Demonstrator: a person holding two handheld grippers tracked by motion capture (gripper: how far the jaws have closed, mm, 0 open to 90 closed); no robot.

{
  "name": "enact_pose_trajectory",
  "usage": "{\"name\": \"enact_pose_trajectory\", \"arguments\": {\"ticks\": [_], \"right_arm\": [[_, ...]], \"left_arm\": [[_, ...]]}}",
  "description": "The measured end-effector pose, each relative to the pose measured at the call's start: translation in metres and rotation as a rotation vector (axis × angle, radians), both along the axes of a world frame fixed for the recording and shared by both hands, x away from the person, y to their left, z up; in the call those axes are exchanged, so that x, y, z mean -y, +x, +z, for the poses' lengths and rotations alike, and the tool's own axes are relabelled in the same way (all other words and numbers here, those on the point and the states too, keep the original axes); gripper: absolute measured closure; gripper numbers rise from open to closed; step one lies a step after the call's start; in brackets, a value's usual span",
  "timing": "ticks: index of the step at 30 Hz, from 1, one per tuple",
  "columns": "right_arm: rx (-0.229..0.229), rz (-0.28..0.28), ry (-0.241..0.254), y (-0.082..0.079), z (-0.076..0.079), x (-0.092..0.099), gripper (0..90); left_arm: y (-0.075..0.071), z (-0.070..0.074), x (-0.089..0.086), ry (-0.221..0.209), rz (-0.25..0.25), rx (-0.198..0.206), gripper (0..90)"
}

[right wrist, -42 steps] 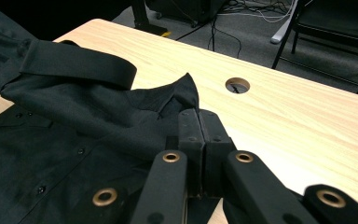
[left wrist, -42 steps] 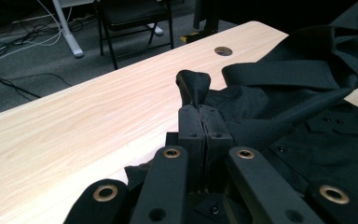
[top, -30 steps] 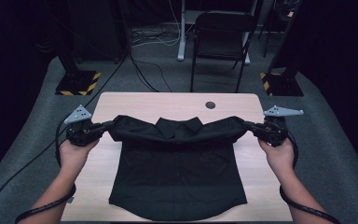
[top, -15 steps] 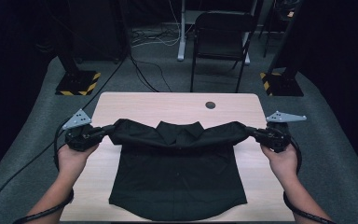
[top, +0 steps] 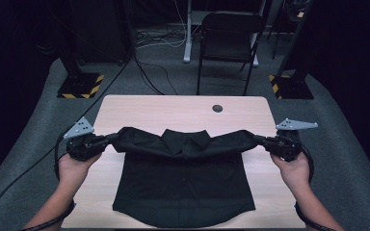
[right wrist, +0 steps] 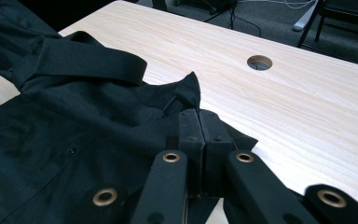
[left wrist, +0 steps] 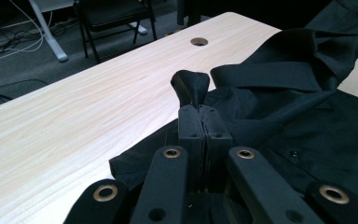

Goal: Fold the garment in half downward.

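On the pale wood table (top: pixel 139 113), each hand-held gripper pinches the black shirt (top: pixel 183 187); dark carpeted room.

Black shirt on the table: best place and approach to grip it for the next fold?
Probably as now: the black shirt lies collar-up, its top edge bunched into a band across the table. Take each outer end of that band from the side; the cloth narrows there. The left gripper and right gripper are each shut on such a tip.

Shirt (top: pixel 183 192) hem — cut off below.
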State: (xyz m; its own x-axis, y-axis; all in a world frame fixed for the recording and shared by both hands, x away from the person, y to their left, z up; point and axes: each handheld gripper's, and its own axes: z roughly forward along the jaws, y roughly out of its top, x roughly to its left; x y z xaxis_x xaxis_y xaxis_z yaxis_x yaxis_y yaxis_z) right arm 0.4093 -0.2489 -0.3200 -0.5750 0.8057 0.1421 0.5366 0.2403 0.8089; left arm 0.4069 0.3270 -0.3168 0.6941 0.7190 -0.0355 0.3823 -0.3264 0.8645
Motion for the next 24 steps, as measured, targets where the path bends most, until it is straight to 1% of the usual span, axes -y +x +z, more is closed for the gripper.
{"name": "enact_pose_trajectory", "arguments": {"ticks": [9, 14, 20, 24], "right_arm": [[-0.014, 0.019, 0.003, -0.009, -0.004, 0.000, 89.1], [-0.021, 0.024, 0.012, -0.014, -0.007, 0.001, 89.1], [-0.032, 0.032, 0.009, -0.018, -0.012, 0.001, 89.0], [-0.036, 0.042, -0.002, -0.022, -0.014, 0.000, 89.0]], "left_arm": [[-0.009, -0.005, -0.001, -0.002, -0.016, -0.007, 88.4], [-0.014, -0.008, -0.002, -0.012, -0.021, -0.011, 88.4], [-0.021, -0.013, -0.003, -0.013, -0.029, -0.020, 88.4], [-0.024, -0.017, -0.003, -0.015, -0.032, -0.026, 88.4]]}}
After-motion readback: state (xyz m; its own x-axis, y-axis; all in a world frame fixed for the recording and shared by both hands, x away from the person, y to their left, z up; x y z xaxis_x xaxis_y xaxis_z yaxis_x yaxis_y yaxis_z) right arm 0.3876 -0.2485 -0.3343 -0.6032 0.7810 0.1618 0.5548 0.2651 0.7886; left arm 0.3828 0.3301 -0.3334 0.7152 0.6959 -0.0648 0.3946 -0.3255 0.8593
